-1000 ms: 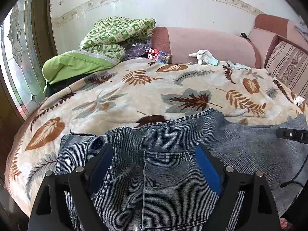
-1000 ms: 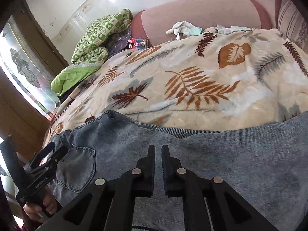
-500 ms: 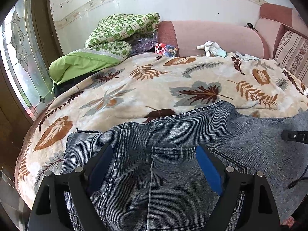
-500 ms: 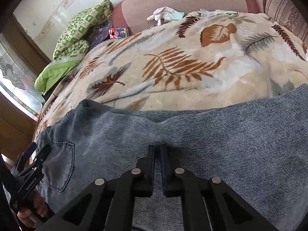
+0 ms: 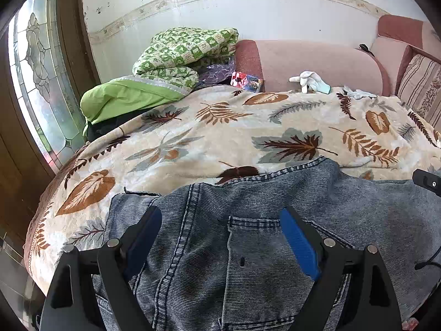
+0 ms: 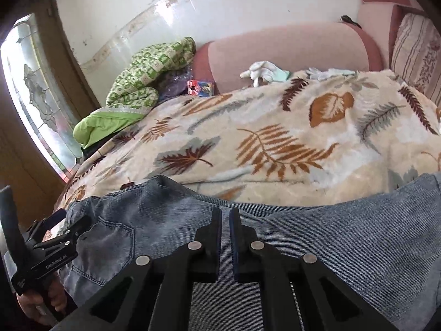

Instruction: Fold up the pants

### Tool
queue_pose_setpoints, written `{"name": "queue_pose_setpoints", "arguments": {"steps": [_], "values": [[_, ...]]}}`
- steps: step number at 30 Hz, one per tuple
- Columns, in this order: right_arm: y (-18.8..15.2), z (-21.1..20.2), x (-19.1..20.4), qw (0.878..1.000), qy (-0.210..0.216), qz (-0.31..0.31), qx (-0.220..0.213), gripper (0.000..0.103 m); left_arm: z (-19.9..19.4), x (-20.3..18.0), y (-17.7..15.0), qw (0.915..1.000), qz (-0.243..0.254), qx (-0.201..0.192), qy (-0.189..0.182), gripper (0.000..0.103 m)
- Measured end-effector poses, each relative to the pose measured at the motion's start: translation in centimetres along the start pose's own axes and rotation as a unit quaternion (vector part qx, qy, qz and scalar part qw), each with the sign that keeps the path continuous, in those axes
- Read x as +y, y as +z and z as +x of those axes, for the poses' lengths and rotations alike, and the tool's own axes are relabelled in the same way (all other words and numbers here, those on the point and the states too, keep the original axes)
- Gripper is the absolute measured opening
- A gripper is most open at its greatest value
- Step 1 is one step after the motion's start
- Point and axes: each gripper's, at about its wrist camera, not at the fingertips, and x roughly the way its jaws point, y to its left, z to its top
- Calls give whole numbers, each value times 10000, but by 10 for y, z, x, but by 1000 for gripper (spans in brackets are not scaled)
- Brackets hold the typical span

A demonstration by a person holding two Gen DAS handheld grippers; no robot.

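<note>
At far left, a leaded glass door panel (image 5: 35,82) in a brown wooden frame. Beside it, a bright green bundle (image 5: 124,99) under a green checked quilt (image 5: 182,52), heaped at the end of a pink sofa (image 5: 317,63). Next along the sofa's base, a small red and blue packet (image 5: 245,80), then white gloves (image 5: 311,81); at far right, a striped cushion (image 5: 421,85). Spread over the whole seat, a cream blanket with brown and grey leaves (image 5: 220,138). Nothing lying on the open blanket beyond the jeans.

Along the blanket's near edge, the blue denim pants (image 5: 248,234), laid flat, waistband at left, back pocket facing up, legs running off to the right.

Over the pocket end, the left gripper (image 5: 220,237), blue pads spread wide on either side of the pocket, nothing clamped between them; contact with the cloth hard to judge from this angle. Further right, over the leg part, the right gripper (image 6: 225,237), fingers drawn almost together with only a thin slit, possibly pinching a fold of denim, though not clearly visible.
</note>
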Motion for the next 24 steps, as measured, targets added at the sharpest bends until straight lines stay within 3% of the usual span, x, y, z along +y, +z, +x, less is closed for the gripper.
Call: {"name": "queue_pose_setpoints", "arguments": {"steps": [10, 24], "values": [[-7, -20, 39, 9965, 250, -730, -313, 8, -33, 11, 3, 9986, -336, -212, 358, 88], [-5, -54, 41, 9933, 425, -830, -686, 8, -61, 5, 12, 9973, -385, -440, 435, 88]]}}
